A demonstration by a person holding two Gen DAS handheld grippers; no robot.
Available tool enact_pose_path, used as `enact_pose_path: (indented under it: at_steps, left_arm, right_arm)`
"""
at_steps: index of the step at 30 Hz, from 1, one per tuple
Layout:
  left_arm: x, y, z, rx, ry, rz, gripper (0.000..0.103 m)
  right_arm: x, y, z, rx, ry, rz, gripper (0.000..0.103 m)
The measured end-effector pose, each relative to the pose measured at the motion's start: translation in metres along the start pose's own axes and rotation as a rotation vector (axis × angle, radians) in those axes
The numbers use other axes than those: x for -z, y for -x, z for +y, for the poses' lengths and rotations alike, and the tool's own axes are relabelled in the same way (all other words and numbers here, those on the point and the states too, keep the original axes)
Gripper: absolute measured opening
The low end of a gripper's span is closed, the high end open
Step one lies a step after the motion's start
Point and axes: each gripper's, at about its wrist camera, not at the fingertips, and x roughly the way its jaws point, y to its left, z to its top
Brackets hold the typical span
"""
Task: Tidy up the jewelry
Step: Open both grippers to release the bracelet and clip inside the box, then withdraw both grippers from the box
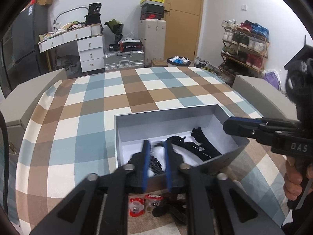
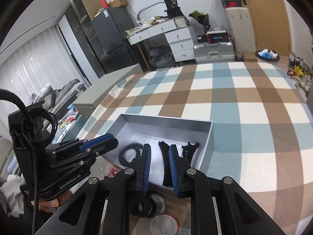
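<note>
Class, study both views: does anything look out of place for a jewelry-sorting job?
Yes. Two red-rimmed round badges and a black item lie on the checked tablecloth outside the open grey box, while the black chain bracelet and other black pieces sit inside.

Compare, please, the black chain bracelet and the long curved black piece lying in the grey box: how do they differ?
The chain bracelet is made of links closed into a ring; the curved piece is one solid strip, bent into an open arc. The bracelet lies at the left of the grey box, the curved piece near its middle. Both are black and rest on the white floor.
</note>
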Motion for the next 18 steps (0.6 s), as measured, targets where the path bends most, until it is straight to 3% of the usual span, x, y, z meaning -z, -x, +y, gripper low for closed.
enact_pose_path:
  at_steps: [3, 4, 6, 11, 15, 18]
  left_arm:
    - [0.001, 0.010, -0.001, 0.044, 0.008, -0.003, 0.046]
    - [0.002, 0.016, -0.001, 0.071, 0.011, -0.001, 0.049]
    - [0.004, 0.025, -0.003, 0.070, 0.003, -0.001, 0.070]
    - [0.013, 0.041, -0.002, 0.021, -0.004, -0.020, 0.083]
    - [0.022, 0.045, 0.005, 0.001, 0.021, -0.037, 0.102]
    - [0.030, 0.039, 0.008, 0.007, 0.015, -0.009, 0.102]
  right_arm:
    - [0.003, 0.013, 0.001, 0.016, 0.001, -0.028, 0.041]
    - [0.005, 0.018, 0.002, 0.035, 0.009, -0.039, 0.046]
    - [0.007, 0.027, 0.004, 0.058, 0.020, -0.055, 0.070]
    - [0.017, 0.043, 0.004, 0.062, 0.019, -0.059, 0.101]
    - [0.029, 0.045, 0.004, 0.108, 0.037, -0.045, 0.103]
    - [0.035, 0.041, 0.003, 0.128, 0.089, -0.022, 0.103]
